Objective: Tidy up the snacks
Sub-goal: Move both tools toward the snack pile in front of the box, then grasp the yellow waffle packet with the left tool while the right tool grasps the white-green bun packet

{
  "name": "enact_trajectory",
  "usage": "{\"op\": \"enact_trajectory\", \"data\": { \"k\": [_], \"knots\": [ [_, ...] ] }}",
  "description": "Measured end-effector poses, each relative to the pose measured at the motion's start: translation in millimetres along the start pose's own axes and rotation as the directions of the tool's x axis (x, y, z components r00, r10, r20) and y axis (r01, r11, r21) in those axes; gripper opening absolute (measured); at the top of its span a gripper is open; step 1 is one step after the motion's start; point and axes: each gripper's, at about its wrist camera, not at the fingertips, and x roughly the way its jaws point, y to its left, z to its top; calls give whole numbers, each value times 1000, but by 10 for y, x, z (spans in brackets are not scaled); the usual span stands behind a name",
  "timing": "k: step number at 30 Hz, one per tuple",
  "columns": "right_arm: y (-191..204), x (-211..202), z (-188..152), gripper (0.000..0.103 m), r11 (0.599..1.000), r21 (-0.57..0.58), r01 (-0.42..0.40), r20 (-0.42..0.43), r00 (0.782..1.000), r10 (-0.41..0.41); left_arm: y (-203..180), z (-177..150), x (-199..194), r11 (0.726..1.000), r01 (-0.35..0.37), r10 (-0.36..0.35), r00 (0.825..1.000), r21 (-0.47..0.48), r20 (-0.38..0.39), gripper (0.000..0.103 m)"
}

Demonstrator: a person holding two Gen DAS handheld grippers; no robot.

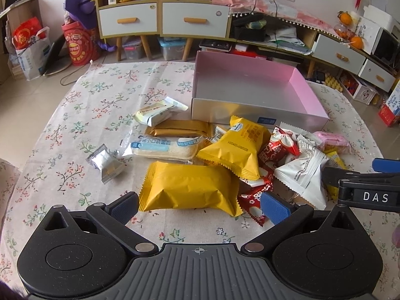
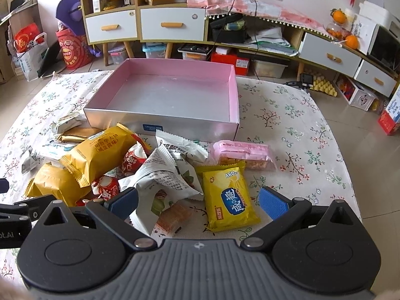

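A pile of wrapped snacks lies on the flowered tablecloth in front of an open box (image 1: 252, 105) with a pink inside, which holds nothing (image 2: 160, 95). My left gripper (image 1: 200, 203) is open and empty, its jaws on either side of a large yellow packet (image 1: 190, 187). A second yellow packet (image 1: 237, 147), red packets (image 1: 272, 150) and a white packet (image 1: 302, 172) lie to its right. My right gripper (image 2: 198, 203) is open and empty over a yellow chip packet (image 2: 228, 197) and a white packet (image 2: 162, 175). A pink packet (image 2: 243, 153) lies by the box.
More snacks lie left of the pile: a white bar (image 1: 157, 111), a gold bar (image 1: 180, 127), a long clear-wrapped cake (image 1: 165, 147) and a silver packet (image 1: 106, 165). The right gripper shows at the left view's right edge (image 1: 362, 190). Cabinets and clutter stand beyond the table.
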Motion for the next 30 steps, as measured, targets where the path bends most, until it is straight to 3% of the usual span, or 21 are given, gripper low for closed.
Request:
{"op": "enact_trajectory", "data": {
  "k": [9, 12, 23, 27, 30],
  "knots": [
    [65, 140, 39, 100, 994, -51, -99, -71, 993, 95, 49, 100, 67, 999, 29, -29, 1000, 22, 9, 103],
    [66, 164, 56, 98, 992, -68, -103, -71, 993, 98, 82, 149, 83, 998, 55, -56, 998, 24, 20, 103],
    [99, 154, 98, 95, 955, -177, -237, -59, 971, 230, 54, 268, 224, 986, 144, -148, 988, 86, 43, 100],
    [102, 154, 113, 94, 934, -234, -270, -42, 963, 268, 15, 330, 294, 968, 208, -219, 974, 142, 66, 95],
    [112, 208, 124, 93, 914, -273, -300, -40, 953, 300, 9, 367, 423, 951, 237, -258, 962, 200, 85, 82]
  ]
}}
